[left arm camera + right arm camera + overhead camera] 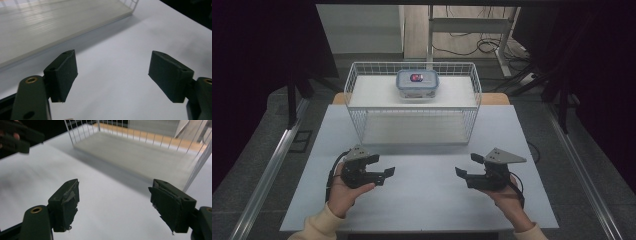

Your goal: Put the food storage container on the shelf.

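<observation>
Hovering over the white table (422, 200), left gripper (382, 167) and right gripper (464, 167) each stand with jaws wide apart, nothing between them, touching nothing. Beyond both, well apart, stands a white wire basket (412, 102); a lidded clear food container (417, 83) rests on its upper shelf, as the high view shows. Contents under the lid: a red-and-dark patch, too small to identify. The right gripper view shows torn padding on its fingertips (68, 202), with the left gripper blurred and cut off at the upper left corner.
</observation>
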